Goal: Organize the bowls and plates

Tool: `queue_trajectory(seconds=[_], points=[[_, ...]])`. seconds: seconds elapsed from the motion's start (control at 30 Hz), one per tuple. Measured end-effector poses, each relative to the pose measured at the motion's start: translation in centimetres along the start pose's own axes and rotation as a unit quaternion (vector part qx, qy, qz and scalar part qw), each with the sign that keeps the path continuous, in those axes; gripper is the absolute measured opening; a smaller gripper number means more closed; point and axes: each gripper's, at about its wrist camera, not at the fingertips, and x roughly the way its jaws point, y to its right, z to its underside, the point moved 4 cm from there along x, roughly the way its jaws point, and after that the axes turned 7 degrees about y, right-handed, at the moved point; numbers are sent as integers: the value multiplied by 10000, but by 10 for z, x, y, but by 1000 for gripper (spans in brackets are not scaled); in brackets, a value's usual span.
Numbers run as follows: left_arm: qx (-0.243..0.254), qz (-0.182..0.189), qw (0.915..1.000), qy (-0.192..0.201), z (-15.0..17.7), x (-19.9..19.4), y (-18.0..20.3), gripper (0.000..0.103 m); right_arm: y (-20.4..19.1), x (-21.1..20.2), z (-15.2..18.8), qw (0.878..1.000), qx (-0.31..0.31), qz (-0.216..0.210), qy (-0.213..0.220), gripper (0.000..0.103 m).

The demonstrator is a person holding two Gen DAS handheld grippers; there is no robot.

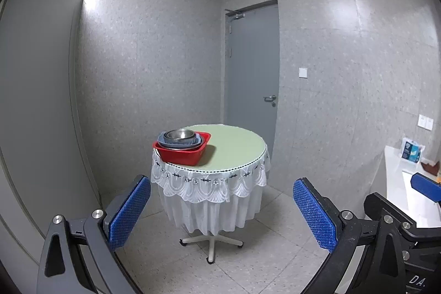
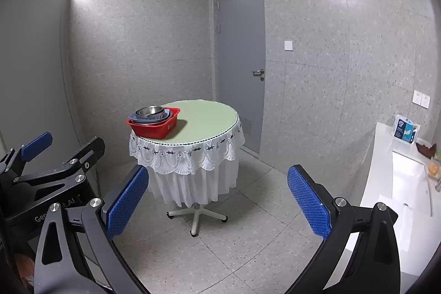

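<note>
Room: I see a small grey-tiled room with a grey door [image 1: 252,73] in the far corner, a tiled floor [image 1: 248,252], and a white sink counter [image 2: 408,183] along the right wall carrying a blue-and-white packet [image 2: 405,131].
Worktop: a round worktop [image 1: 234,148] on a white star-footed pedestal, with a pale green top and a white lace skirt hanging around its edge; apart from the basin, what I can see of the top is bare.
Red basin: a red plastic basin [image 1: 183,153] sits at the worktop's left edge, well apart from both of my grippers.
Dishes: the bowls and plates are nested in the basin, a steel bowl [image 1: 180,133] on top of bluish-grey dishes [image 1: 179,143]; I cannot count them from here.
Left gripper: my left gripper [image 1: 220,214] is spread wide and empty, hanging above the floor short of the worktop.
Right gripper: my right gripper [image 2: 217,208] is likewise spread wide, holding nothing, beside the left one.
Progress: I judge the task is at its very start; nothing is laid out, and everything is left to do: approach, lift dishes out, sort them.
</note>
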Motion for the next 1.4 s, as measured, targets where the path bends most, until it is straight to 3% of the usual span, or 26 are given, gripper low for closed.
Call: queue_trajectory(seconds=[0.63, 1.4], points=[[88, 239, 9994, 225, 34, 13, -2, 102, 22, 6, 27, 9997, -20, 148, 180, 103], [165, 322, 9991, 199, 41, 44, 1, 102, 46, 23, 26, 9997, 83, 199, 111, 103]])
